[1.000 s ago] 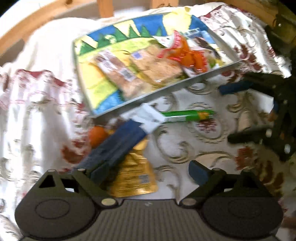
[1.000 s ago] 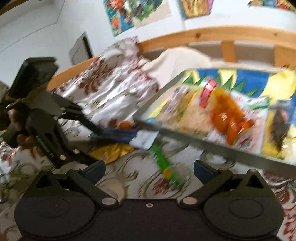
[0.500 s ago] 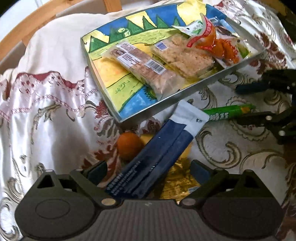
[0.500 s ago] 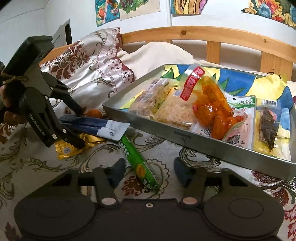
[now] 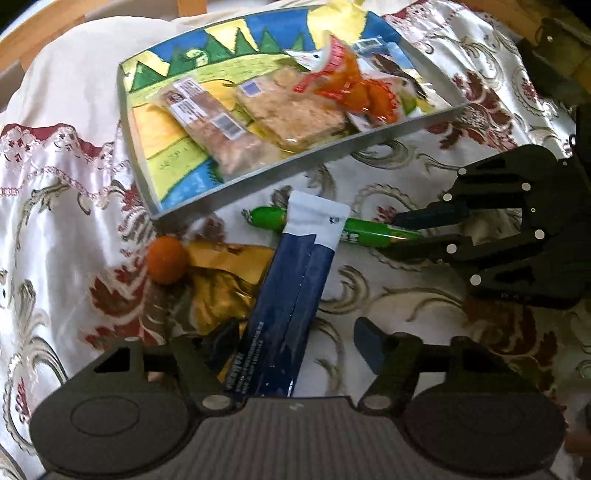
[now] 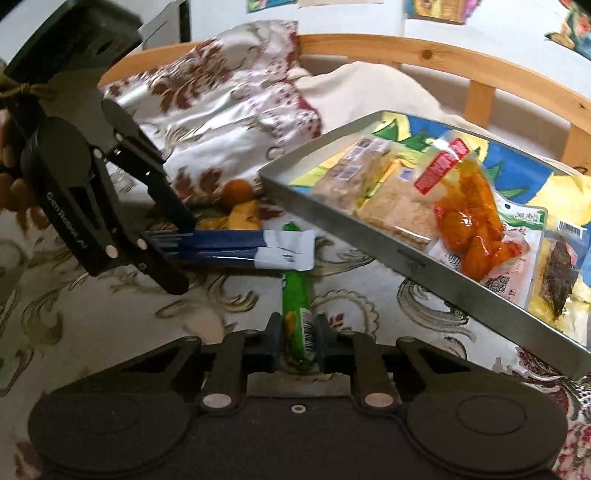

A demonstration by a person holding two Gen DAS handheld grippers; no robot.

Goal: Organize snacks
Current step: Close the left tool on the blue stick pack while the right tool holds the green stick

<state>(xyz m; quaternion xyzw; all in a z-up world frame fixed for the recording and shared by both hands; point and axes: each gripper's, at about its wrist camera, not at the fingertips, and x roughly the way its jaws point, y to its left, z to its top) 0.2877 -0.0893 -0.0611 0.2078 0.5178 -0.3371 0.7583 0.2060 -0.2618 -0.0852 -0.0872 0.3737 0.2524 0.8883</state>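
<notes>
A grey tray with a painted bottom holds several wrapped snacks. In front of it on the bedspread lie a green stick snack, a long dark blue packet, a gold wrapper and a small orange ball. My right gripper is shut on the near end of the green stick. My left gripper is open, its fingers on either side of the blue packet's near end, which lies across the green stick.
A wooden bed rail runs behind the tray. A cream pillow and patterned satin bedspread lie to the left. Paintings hang on the wall.
My right gripper has moved forward and shut on the green stick. My left gripper has shifted left, so the blue packet now lies between its fingers.
</notes>
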